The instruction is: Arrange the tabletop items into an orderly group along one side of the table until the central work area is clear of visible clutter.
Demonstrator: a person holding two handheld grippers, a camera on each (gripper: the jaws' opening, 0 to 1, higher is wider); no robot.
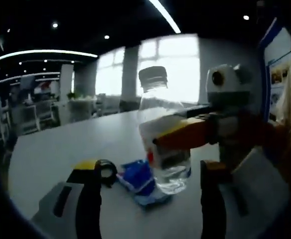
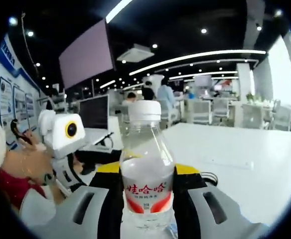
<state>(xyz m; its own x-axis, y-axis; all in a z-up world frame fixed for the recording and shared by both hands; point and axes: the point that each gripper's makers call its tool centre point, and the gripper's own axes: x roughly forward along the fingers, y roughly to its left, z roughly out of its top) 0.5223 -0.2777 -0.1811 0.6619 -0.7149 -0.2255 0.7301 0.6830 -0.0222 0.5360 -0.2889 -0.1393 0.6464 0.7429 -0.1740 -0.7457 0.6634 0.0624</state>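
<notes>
1. Right tongs (image 2: 146, 199) clamped on clear plastic water bottle (image 2: 146, 174), grey-and-yellow jaws pressed to both sides of the red-and-white label; same tongs seen from the left gripper view (image 1: 158, 144) as an orange arm reaching in from the right and pinching the bottle (image 1: 160, 134) at label height.
2. Left tongs (image 1: 148, 194) spread wide, holding nothing, black-and-yellow jaws standing apart with the bottle's base between and just beyond them.
3. Bottle upright, white cap on, partly filled, base looking a little clear of the white tabletop (image 1: 61, 149), though contact hard to rule out.
4. Crumpled blue plastic wrapper (image 1: 140, 181) lying flat on the table, just beside and partly behind the bottle's base, between the left jaws.
5. Task judged early to midway: one item in hand but not yet set at a side, wrapper left near the middle of the work area, no tidy group visible along any edge.
6. Likely remaining: carry bottle to a table edge, set it down upright, then fetch wrapper and place it alongside.
7. Possible hindrance: left tongs sitting close to the bottle's path; wrapper light and liable to slide if brushed.
8. Farther off: long stretch of bare white table (image 2: 245, 149), white office chairs (image 2: 205, 112), dark monitor (image 2: 93, 112), people standing at the back (image 2: 158, 94), bright windows (image 1: 170, 64), ceiling light strips (image 2: 195, 57).
</notes>
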